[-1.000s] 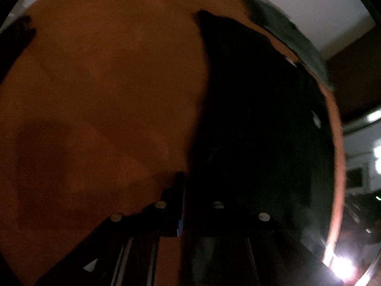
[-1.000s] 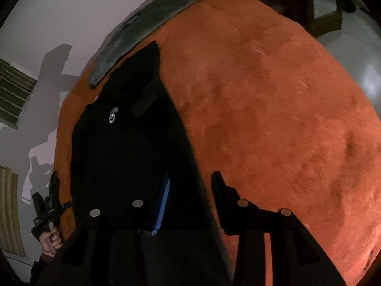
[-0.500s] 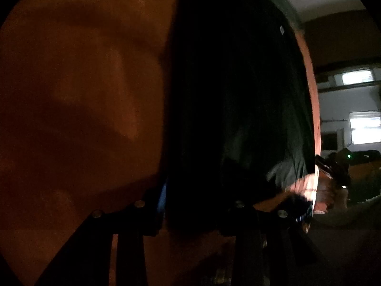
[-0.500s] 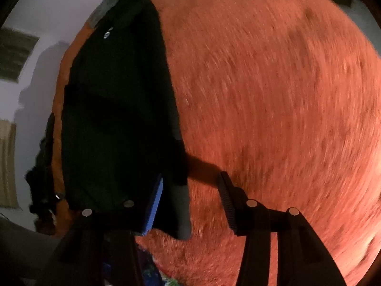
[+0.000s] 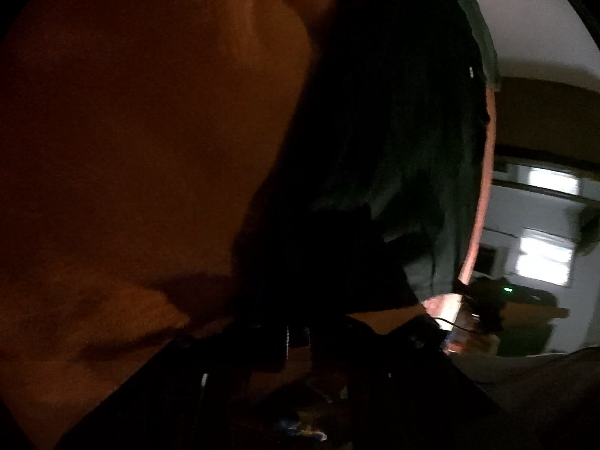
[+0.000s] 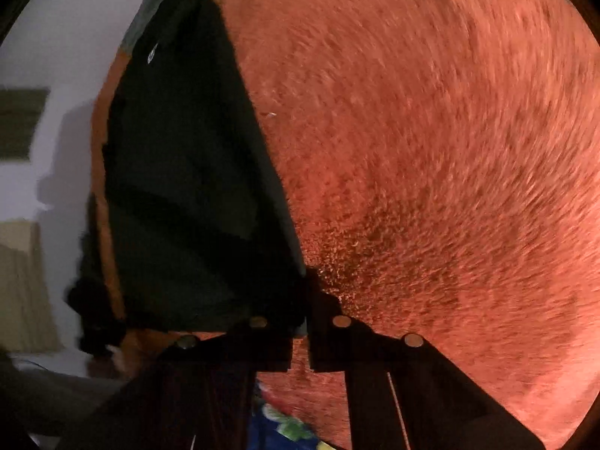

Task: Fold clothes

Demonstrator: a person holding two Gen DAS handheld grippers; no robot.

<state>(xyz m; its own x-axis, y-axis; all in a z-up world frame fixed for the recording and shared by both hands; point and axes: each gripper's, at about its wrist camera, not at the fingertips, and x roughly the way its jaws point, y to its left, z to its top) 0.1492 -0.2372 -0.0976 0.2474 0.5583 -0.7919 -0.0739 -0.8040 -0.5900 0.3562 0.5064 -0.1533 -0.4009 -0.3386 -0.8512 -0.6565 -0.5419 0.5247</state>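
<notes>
Right wrist view: one dark garment (image 6: pixel 187 187) lies flat on one orange fuzzy blanket (image 6: pixel 431 150), stretching ahead and to the left of the right gripper (image 6: pixel 305 300), whose two fingers are pressed together on its near corner. Left wrist view is dim: the left gripper (image 5: pixel 296 333) is closing on the same garment's (image 5: pixel 375 150) near edge, cloth between its fingers.

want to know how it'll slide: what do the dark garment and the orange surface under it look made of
Dark garment: thin, matte woven or knit cloth, likely; it lies flat with soft creases. Orange surface: a plush, fleecy blanket by its look, short fuzzy nap catching light.
</notes>
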